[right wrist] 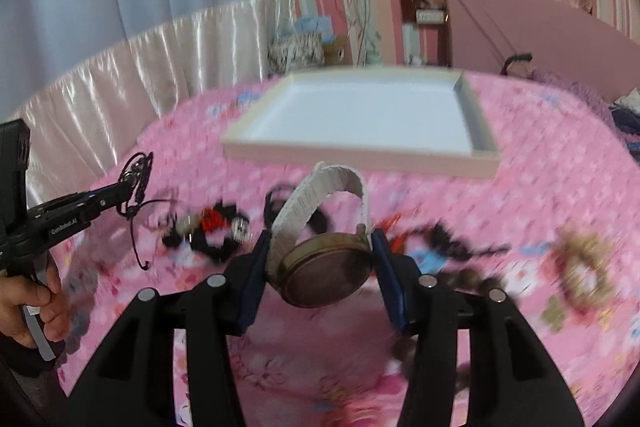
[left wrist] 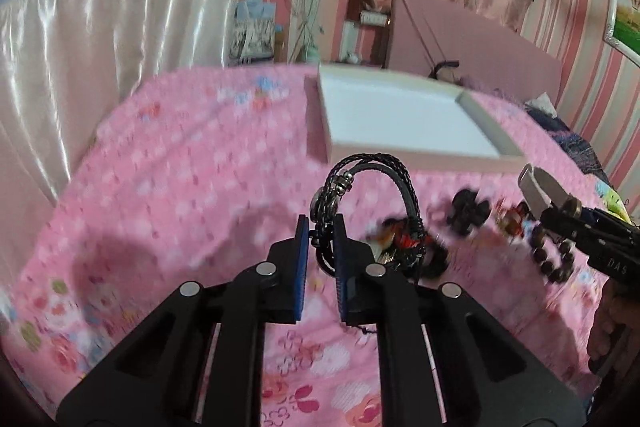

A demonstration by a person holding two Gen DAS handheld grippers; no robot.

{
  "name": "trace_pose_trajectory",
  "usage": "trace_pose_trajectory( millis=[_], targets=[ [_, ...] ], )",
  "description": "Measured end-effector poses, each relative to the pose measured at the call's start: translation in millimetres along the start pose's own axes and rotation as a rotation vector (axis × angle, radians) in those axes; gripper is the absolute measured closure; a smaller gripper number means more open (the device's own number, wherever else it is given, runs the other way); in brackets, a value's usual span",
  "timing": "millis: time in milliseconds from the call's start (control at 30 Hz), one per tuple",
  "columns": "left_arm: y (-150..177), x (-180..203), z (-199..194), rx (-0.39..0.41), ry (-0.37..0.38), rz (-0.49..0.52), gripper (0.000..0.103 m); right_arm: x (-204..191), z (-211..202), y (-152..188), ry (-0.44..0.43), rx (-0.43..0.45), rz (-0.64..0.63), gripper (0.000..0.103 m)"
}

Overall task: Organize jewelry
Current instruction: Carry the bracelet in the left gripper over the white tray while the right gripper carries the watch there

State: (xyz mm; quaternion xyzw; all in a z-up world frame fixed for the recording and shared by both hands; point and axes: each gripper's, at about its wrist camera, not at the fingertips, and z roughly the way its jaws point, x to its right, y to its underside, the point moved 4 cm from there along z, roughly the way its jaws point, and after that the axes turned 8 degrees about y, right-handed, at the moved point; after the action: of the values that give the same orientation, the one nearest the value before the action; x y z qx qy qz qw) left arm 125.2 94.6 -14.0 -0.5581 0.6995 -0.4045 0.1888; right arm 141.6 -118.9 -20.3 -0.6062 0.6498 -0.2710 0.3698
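Two grippers grip jewelry: left gripper [left wrist: 321, 227] clamps a black braided leather bracelet [left wrist: 372, 187], right gripper [right wrist: 320, 247] a white-strapped brass-cased watch [right wrist: 326, 267].

Soft, even indoor light; heavy motion blur smears the bedspread [left wrist: 180, 187], fisheye bending and dark vignette from nine to three o'clock.

Our black plastic left gripper [left wrist: 321, 227] and right gripper [right wrist: 318, 247]: blue finger pads [left wrist: 302, 267], round silver screws [left wrist: 266, 269]; bare-skinned hand [right wrist: 34, 301] at 9 o'clock.
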Motion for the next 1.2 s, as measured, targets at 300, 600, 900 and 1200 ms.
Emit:
trace_pose_trajectory(
  millis=[300,600,900,1200],
  targets=[
    [-84.4,44.2,-6.4,0.126,0.026,0.071,0.093,39.1,-11.5,-75.8,0.056,0.156,-0.013,0.053],
    [-126.2,82.3,50.5,0.206,0.022,0.053,0.093,69.5,24.8,-125.6,0.078,0.216,-0.009,0.053],
    [-117.9,80.7,135.8,0.139,-0.065,0.008,0.093,70.3,97.3,-108.7,0.068,0.116,-0.050,0.053],
    [-95.6,76.4,175.8,0.056,-0.082,0.008,0.093,87.8,135.6,-90.5,0.052,0.022,-0.007,0.053]
  ],
)
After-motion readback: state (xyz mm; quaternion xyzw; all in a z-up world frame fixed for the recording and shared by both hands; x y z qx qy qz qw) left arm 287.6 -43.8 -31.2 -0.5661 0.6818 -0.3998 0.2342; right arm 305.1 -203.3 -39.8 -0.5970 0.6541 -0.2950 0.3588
